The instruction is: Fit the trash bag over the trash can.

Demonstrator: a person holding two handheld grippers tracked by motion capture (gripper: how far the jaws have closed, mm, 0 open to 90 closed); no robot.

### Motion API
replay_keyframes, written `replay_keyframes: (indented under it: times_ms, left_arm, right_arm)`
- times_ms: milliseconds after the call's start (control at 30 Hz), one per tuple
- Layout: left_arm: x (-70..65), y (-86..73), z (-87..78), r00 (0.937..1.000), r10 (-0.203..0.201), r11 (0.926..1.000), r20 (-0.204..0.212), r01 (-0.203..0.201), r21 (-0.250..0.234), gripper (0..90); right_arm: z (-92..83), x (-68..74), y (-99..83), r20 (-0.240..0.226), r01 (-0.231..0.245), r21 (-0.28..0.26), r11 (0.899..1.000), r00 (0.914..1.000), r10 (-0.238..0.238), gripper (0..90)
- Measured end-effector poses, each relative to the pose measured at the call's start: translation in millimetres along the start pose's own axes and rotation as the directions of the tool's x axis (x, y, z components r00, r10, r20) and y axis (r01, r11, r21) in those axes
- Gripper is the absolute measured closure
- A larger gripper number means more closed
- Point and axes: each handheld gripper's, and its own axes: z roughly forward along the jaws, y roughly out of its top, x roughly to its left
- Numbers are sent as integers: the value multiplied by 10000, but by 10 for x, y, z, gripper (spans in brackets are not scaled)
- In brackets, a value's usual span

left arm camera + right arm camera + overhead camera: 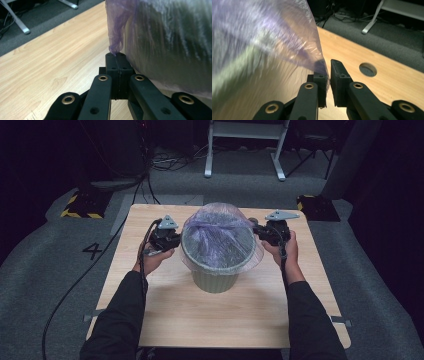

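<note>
One waste bin (215, 277), pale green, mid-tabletop (165, 315), lined with one purple translucent bag (220, 237) draped over its rim. Two claws flank it. Left claw (116, 56): jaws pressed together, pinching the bag's edge on the bin's left side. Right claw (326, 67): jaws nearly together, bag film caught between them on the bin's right side. One round hole (368, 69) in the tabletop beyond. Far floor: one white frame (245, 150), two striped base plates (82, 205), cables.

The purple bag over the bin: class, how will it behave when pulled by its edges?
The bag is probably floppy and very light: the thin film crumples and drapes over the bin. It may tear or slip, since each tool, left and right, pinches only a small fold.
</note>
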Motion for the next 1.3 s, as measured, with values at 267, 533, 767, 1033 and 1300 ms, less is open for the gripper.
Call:
replay_keyframes:
  times_ms: [267,533,767,1033,1300]
  left_arm:
    - [-8,-151,32,9996,-154,9998,224,151,153,897]
    - [-8,-331,-117,9992,-409,9990,-45,408,-189,722]
    - [-79,-425,-508,9955,-19,9966,-952,-59,-824,461]
    - [-317,-462,-929,9980,614,9808,-132,-628,-1845,188]
    - [-740,-364,-984,9788,2027,9613,312,-1928,-1966,186]
  right_arm:
    - [28,2,-148,-191,59,253,9997,9998,-54,843]
    - [-45,46,-279,-465,289,176,9994,9985,-281,799]
    - [-300,58,-233,57,545,-871,9947,9985,-542,678]
    - [-542,66,-206,-96,848,-1219,9889,9962,-866,508]
    - [-851,152,-202,-262,1436,-1707,9748,9883,-1502,364]
